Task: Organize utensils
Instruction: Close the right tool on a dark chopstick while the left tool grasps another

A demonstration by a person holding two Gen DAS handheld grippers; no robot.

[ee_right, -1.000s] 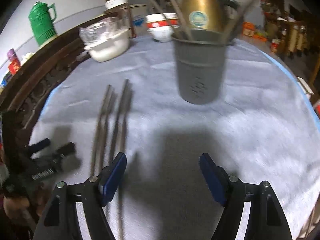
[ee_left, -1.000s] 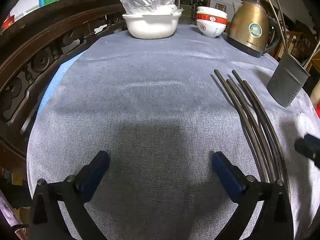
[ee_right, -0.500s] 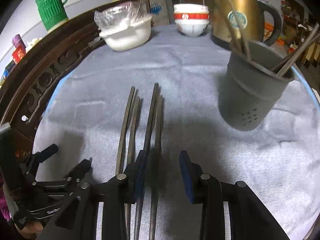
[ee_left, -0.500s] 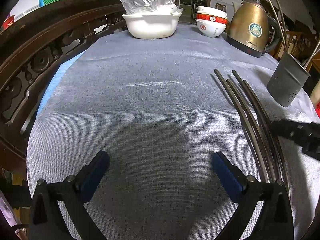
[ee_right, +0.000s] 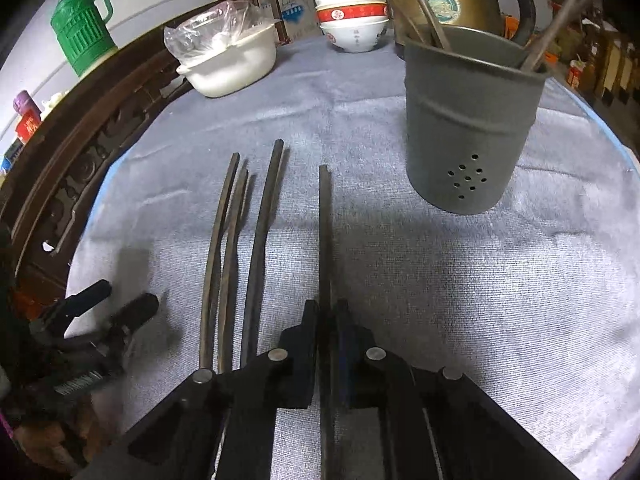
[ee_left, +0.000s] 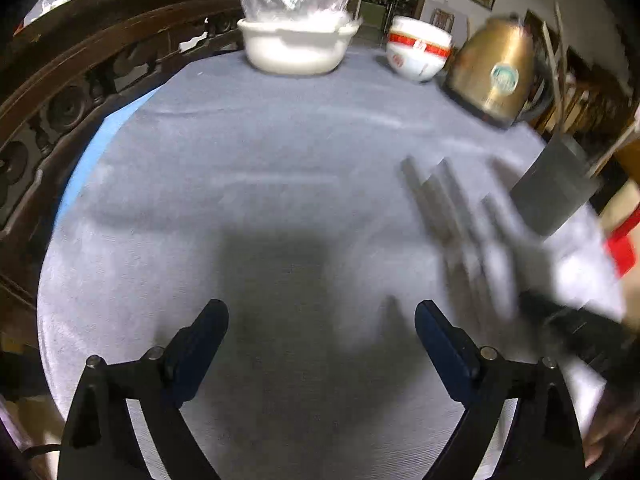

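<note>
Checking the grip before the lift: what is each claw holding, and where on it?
The right claw is shut on one dark wooden chopstick, near its close end. The left claw holds nothing.

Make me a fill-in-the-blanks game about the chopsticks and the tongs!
The right tongs are shut on one ___.
Beside it, ___ chopsticks lie on the cloth.
The grey holder has small ___ in its side.
The left tongs hold ___.

Missing words: chopstick; three; holes; nothing

4 chopsticks [ee_right: 256,248] (1 gripped), 1 holder [ee_right: 468,120].
</note>
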